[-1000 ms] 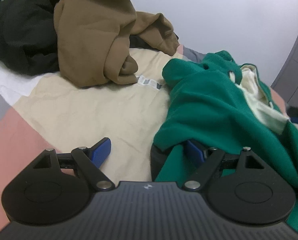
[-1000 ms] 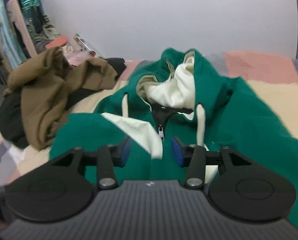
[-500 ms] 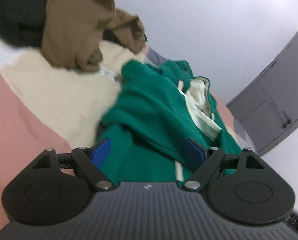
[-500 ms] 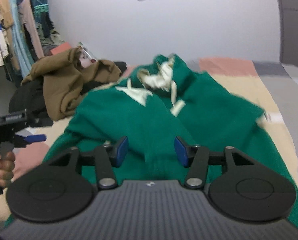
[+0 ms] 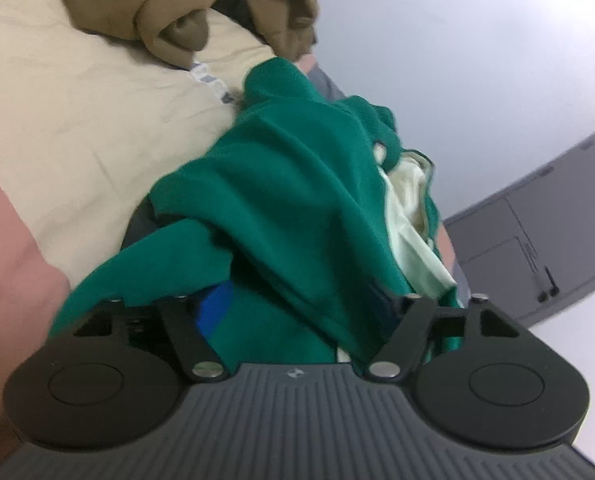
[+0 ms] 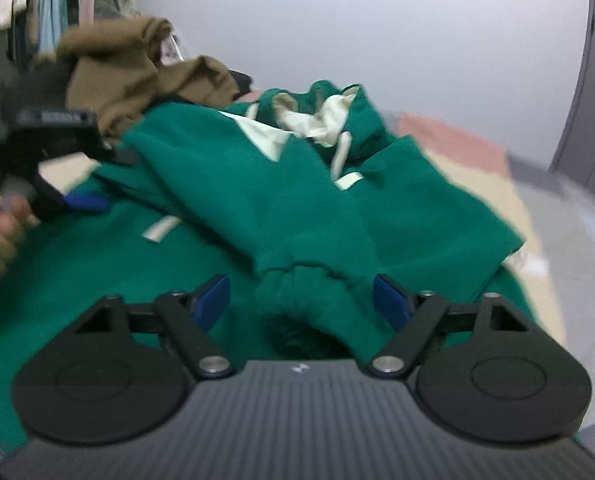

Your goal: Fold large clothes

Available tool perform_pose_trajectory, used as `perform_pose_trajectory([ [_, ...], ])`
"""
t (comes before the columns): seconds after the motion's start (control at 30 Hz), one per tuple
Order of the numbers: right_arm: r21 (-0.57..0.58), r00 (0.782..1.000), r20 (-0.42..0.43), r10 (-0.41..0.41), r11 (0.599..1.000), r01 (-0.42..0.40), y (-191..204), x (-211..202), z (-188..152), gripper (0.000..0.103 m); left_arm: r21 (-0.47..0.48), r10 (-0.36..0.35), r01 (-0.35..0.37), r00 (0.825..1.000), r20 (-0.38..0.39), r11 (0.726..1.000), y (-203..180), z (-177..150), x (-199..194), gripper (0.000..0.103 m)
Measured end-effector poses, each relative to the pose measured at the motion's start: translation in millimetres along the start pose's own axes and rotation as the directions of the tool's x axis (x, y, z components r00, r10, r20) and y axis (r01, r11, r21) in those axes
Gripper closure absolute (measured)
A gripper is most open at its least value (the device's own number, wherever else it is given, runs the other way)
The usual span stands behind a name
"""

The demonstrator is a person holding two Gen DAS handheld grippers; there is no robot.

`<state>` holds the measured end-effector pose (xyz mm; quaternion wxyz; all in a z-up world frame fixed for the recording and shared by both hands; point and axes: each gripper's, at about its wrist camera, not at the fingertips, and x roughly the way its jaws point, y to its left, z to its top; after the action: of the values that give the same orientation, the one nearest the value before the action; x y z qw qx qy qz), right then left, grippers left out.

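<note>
A green hoodie [image 6: 257, 200] with cream lining lies crumpled on the bed, its hood [image 6: 329, 116] at the far end. It also shows in the left wrist view [image 5: 281, 184]. My left gripper [image 5: 297, 304] is open, with green fabric draped between and over its blue pads; it also appears at the left of the right wrist view [image 6: 73, 196], held by a hand. My right gripper [image 6: 301, 296] is open, and a ribbed sleeve cuff [image 6: 309, 296] of the hoodie lies between its fingers.
A brown garment [image 6: 137, 64] is heaped on dark clothes at the far left of the bed; it shows in the left wrist view [image 5: 177, 12]. The bedcover [image 5: 77, 120] is beige and pink. A grey door [image 5: 537, 232] stands on the right. Clothes hang at far left [image 6: 49, 8].
My left gripper has tilted and moved in over the hoodie, fabric now across its pads. My right gripper has opened wider and pulled back to the sleeve cuff. The hoodie has been shifted and rumpled.
</note>
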<state>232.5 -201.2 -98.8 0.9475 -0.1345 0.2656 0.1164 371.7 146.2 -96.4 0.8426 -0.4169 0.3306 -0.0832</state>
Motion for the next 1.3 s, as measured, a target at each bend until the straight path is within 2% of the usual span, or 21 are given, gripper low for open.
perform_pose_trajectory([
  [0.03, -0.013, 1.000, 0.002, -0.026, 1.000, 0.026, -0.6, 3.1, -0.1, 0.039, -0.012, 0.005, -0.005, 1.000, 0.003, 1.000, 1.6, 1.3, 2.6, 0.048],
  [0.1, 0.022, 1.000, 0.016, -0.022, 1.000, 0.022, -7.3, 5.5, 0.4, 0.047, -0.035, 0.023, -0.023, 1.000, 0.006, 0.999, 4.2, 4.9, 7.5, 0.078],
  [0.17, 0.064, 1.000, 0.025, -0.015, 0.998, 0.014, -14.2, 4.5, 3.8, 0.061, -0.041, 0.020, -0.019, 1.000, 0.018, 0.999, 5.8, 9.8, 6.0, 0.094],
  [0.27, 0.135, 0.997, 0.071, 0.009, 0.991, -0.018, -27.3, -7.6, 13.2, 0.067, -0.032, 0.007, -0.005, 0.999, 0.041, 0.999, 5.3, 21.5, -6.8, 0.097],
  [0.37, 0.253, 0.987, 0.125, 0.102, 0.959, -0.131, -45.8, -22.6, 24.3, 0.070, -0.050, -0.016, 0.021, 0.995, 0.094, 0.999, 7.9, 35.8, -28.1, 0.098],
  [0.43, 0.351, 0.969, 0.168, 0.180, 0.908, -0.229, -58.5, -32.6, 29.2, 0.070, -0.067, -0.026, 0.035, 0.992, 0.123, 0.997, 12.9, 47.5, -45.0, 0.098],
  [0.5, 0.442, 0.941, 0.209, 0.265, 0.833, -0.333, -68.4, -37.7, 32.3, 0.071, -0.086, -0.044, 0.057, 0.988, 0.150, 0.995, 20.6, 58.6, -63.7, 0.098],
  [0.57, 0.545, 0.904, 0.245, 0.351, 0.721, -0.428, -76.4, -36.7, 31.7, 0.071, -0.098, -0.045, 0.061, 0.986, 0.163, 0.993, 27.7, 66.5, -79.4, 0.098],
  [0.6, 0.599, 0.881, 0.265, 0.392, 0.649, -0.469, -80.2, -34.1, 29.3, 0.071, -0.102, -0.036, 0.053, 0.986, 0.163, 0.993, 30.6, 68.3, -83.8, 0.098],
  [0.67, 0.670, 0.859, 0.275, 0.432, 0.555, -0.493, -81.9, -27.9, 22.7, 0.071, -0.109, -0.008, 0.026, 0.988, 0.156, 0.994, 37.0, 70.6, -87.3, 0.098],
  [0.73, 0.738, 0.861, 0.237, 0.450, 0.493, -0.461, -81.4, -15.5, 11.5, 0.071, -0.113, 0.030, -0.014, 0.990, 0.135, 0.994, 44.0, 69.2, -83.9, 0.098],
  [0.77, 0.764, 0.866, 0.205, 0.455, 0.479, -0.433, -80.8, -8.6, 4.6, 0.071, -0.112, 0.051, -0.037, 0.991, 0.123, 0.993, 47.2, 69.0, -80.4, 0.098],
  [0.9, 0.828, 0.892, 0.069, 0.446, 0.473, -0.301, -77.3, 14.6, -27.0, 0.071, -0.080, 0.117, -0.109, 0.987, 0.108, 0.991, 52.6, 65.5, -69.7, 0.098],
  [0.97, 0.835, 0.905, 0.012, 0.426, 0.494, -0.243, -75.3, 21.0, -37.2, 0.071, -0.042, 0.143, -0.139, 0.984, 0.105, 0.989, 52.6, 65.7, -64.2, 0.097],
  [1.07, 0.840, 0.908, 0.003, 0.418, 0.492, -0.229, -74.5, 23.9, -41.8, 0.071, 0.000, 0.170, -0.171, 0.980, 0.102, 0.985, 50.6, 63.0, -60.8, 0.097],
  [1.27, 0.786, 0.922, -0.017, 0.386, 0.576, -0.227, -66.5, 14.6, -31.5, 0.066, 0.084, 0.211, -0.219, 0.972, 0.100, 0.972, 30.8, 58.5, -62.6, 0.096],
  [1.3, 0.773, 0.924, -0.021, 0.381, 0.593, -0.226, -66.7, 14.5, -29.7, 0.065, 0.096, 0.213, -0.223, 0.971, 0.106, 0.970, 26.9, 56.8, -64.8, 0.093],
])
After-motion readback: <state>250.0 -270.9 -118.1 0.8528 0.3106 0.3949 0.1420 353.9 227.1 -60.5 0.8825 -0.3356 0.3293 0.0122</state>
